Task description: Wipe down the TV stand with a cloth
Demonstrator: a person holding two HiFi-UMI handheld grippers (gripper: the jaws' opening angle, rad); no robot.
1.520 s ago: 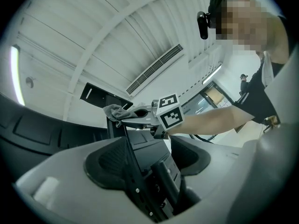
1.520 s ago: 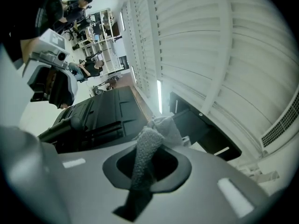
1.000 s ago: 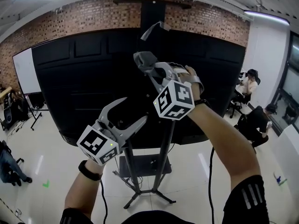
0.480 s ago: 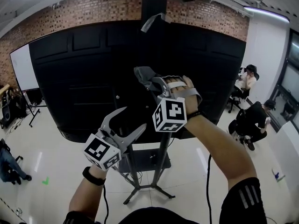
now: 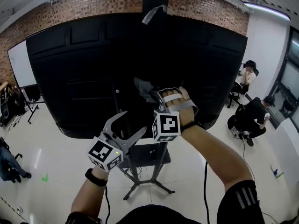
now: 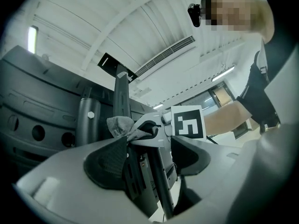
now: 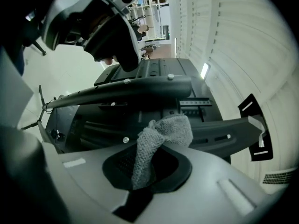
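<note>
The black TV (image 5: 84,64) shows its back on a stand whose pole (image 5: 161,158) and splayed legs (image 5: 138,191) rest on the floor. My right gripper (image 5: 150,96) is raised against the lower middle of the TV back, shut on a grey cloth (image 5: 142,86). In the right gripper view the cloth (image 7: 161,135) bunches out of the closed jaws of my right gripper (image 7: 145,171), close to the TV's back panel (image 7: 154,90). My left gripper (image 5: 133,123) hangs lower left, open and empty. In the left gripper view, the left gripper (image 6: 149,157) frames the cloth (image 6: 120,125).
Two people (image 5: 252,118) sit at the right by a wall. A whiteboard (image 5: 18,66) and tripod stand at the left, and another person (image 5: 8,164) is at the left edge. A brick wall (image 5: 88,3) runs behind the TV. Cables trail over the pale floor (image 5: 56,157).
My right gripper has slid down the TV back with the cloth in it. The left gripper has sunk a little and stays open.
</note>
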